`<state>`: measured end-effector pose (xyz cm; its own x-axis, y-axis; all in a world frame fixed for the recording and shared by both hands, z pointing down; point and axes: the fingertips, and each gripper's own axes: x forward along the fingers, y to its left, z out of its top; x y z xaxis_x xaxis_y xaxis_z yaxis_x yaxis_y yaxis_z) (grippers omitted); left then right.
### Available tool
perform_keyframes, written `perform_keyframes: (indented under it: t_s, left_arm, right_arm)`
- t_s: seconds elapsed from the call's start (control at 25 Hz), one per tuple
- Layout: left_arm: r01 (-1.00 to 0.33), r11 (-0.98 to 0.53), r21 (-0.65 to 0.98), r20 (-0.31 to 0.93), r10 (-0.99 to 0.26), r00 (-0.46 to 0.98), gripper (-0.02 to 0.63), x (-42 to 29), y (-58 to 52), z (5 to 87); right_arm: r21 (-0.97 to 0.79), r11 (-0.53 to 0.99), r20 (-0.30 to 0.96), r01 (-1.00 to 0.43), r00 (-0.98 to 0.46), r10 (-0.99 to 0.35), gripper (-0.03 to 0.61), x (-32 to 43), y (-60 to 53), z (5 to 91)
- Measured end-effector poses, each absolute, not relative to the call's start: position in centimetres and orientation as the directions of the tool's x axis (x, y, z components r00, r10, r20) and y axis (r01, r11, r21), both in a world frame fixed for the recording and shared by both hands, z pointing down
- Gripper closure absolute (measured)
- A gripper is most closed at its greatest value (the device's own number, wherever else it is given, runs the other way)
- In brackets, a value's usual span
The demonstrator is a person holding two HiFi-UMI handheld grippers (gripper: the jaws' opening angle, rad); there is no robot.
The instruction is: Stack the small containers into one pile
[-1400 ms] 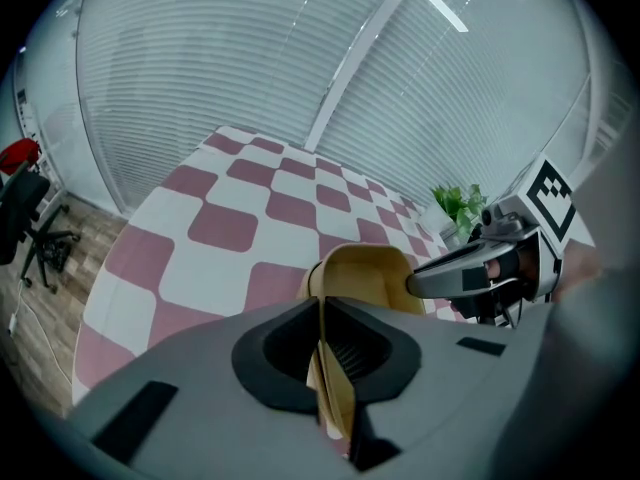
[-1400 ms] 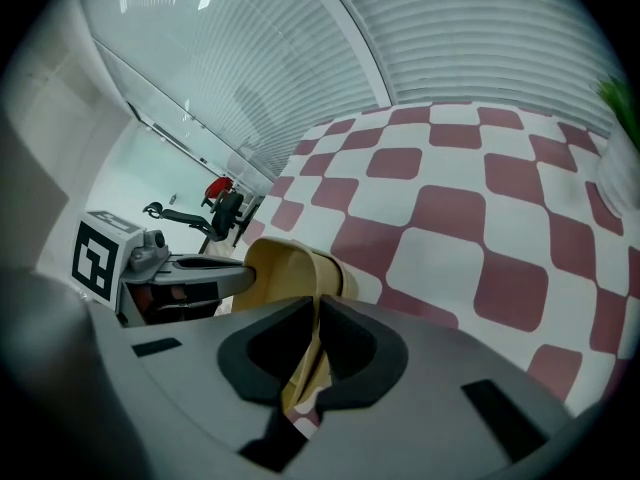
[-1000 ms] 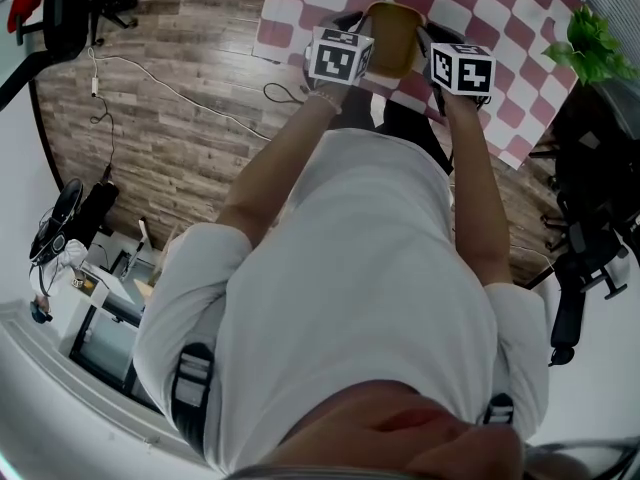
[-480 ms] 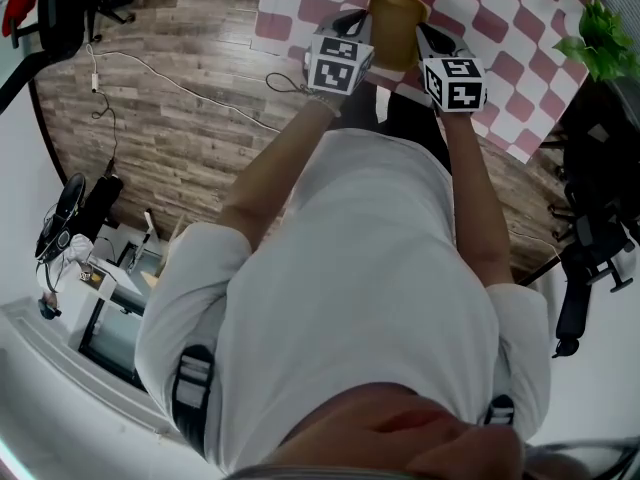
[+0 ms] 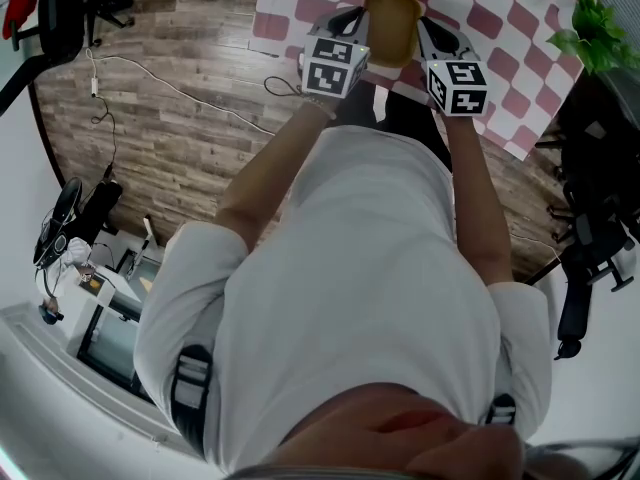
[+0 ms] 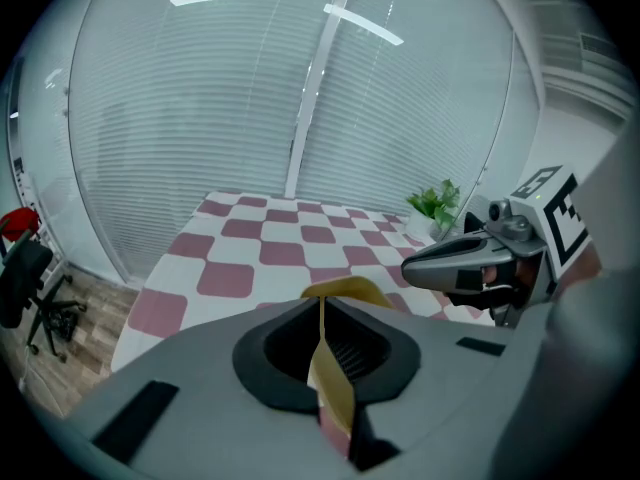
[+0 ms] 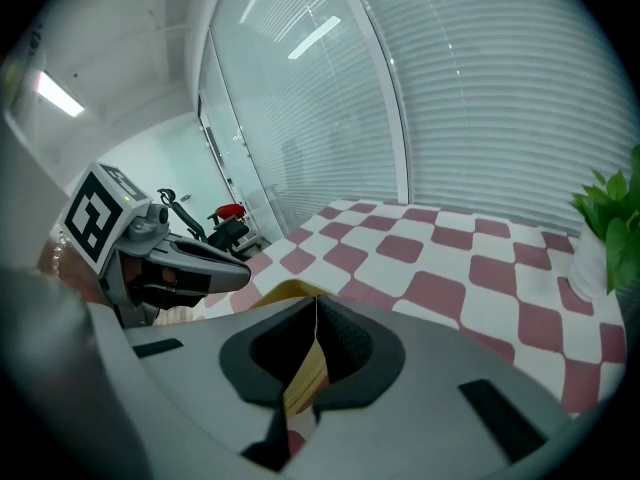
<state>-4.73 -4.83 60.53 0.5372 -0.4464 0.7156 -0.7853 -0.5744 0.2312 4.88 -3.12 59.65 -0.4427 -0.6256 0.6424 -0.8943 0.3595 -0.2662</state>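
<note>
Both the left gripper [image 6: 322, 313] and the right gripper [image 7: 316, 313] clench opposite walls of the yellow container [image 5: 392, 26]; the right stood open a second ago. We hold it just past the near edge of the desk [image 5: 500, 63], open checkered cloth beyond, toward the plant [image 5: 590, 38].

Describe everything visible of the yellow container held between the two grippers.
The yellow container is a small, mustard-coloured, open-topped tub with thin walls, plastic by its look. It is upright, opening up, over the pink-and-white checked tablecloth. The left gripper and right gripper are shut on its opposite side walls, seen edge-on in both gripper views. Whether its base touches the cloth is hidden.
</note>
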Motion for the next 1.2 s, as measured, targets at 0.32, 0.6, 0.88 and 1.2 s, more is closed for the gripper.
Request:
perform_keyframes:
  t_s: [0.32, 0.6, 0.88, 1.2]
  left_arm:
    - [-0.721, -0.627, 0.294, 0.568, -0.492, 0.66, 0.571, -1.6, -4.4, 50.4]
    - [-0.587, -0.729, 0.353, 0.314, -0.498, 0.808, 0.571, 2.5, -4.6, 40.9]
    - [-0.517, -0.797, 0.313, 0.195, -0.479, 0.856, 0.571, 4.5, -2.7, 32.9]
    - [-0.452, -0.833, 0.32, 0.103, -0.443, 0.89, 0.571, 6.1, -0.7, 27.0]
  right_arm:
    - [-0.194, 0.386, 0.483, -0.902, -0.43, -0.763, 0.545, 6.7, -4.1, 48.7]
    - [-0.122, 0.415, 0.335, -0.902, -0.431, -0.838, 0.545, 7.6, -4.0, 38.6]
    - [-0.094, 0.442, 0.222, -0.892, -0.452, -0.864, 0.546, 8.4, -2.4, 30.7]
    - [-0.104, 0.466, 0.107, -0.878, -0.476, -0.873, 0.546, 9.2, -0.1, 24.6]
